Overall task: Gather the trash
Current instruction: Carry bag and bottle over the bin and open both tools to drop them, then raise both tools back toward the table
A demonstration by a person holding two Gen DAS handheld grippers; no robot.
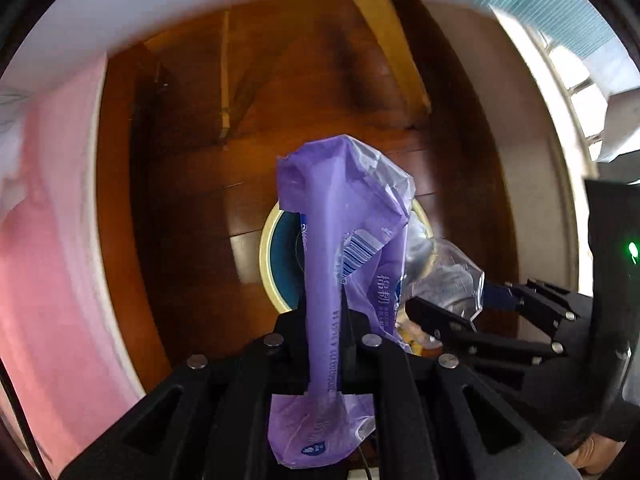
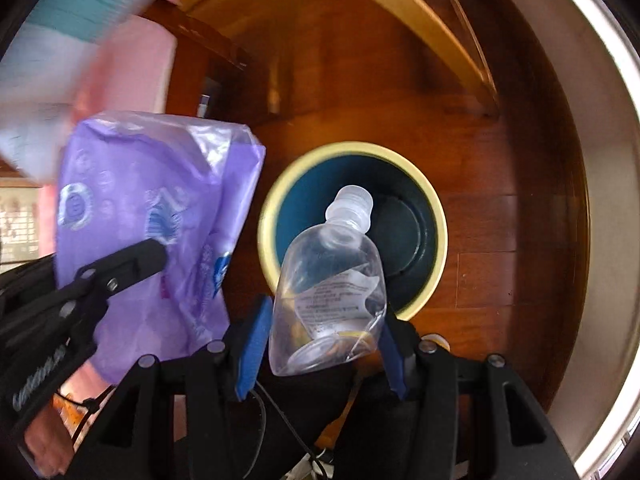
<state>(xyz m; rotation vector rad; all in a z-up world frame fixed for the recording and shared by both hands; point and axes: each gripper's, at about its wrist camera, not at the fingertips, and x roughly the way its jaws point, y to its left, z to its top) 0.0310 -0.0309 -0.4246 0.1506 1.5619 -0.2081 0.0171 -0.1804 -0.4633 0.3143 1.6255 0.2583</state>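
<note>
My left gripper [image 1: 324,320] is shut on a crumpled purple plastic wrapper [image 1: 340,220] and holds it upright above the floor; the wrapper also shows in the right wrist view [image 2: 152,216]. My right gripper [image 2: 320,320] holds a clear empty plastic bottle [image 2: 332,280] between its blue pads, neck pointing forward over the bin. The bin [image 2: 276,200] is round, with a pale yellow rim and dark teal inside, standing on the wooden floor below both grippers. In the left wrist view the bin [image 1: 266,256] is mostly hidden behind the wrapper, and the right gripper [image 1: 476,304] with the bottle [image 1: 444,276] is at right.
Dark wooden floor [image 1: 192,220] surrounds the bin. Light wooden furniture legs [image 1: 396,48] stand beyond it. A pink cloth-like surface [image 1: 52,260] is at left, a pale curved edge [image 2: 600,200] at right.
</note>
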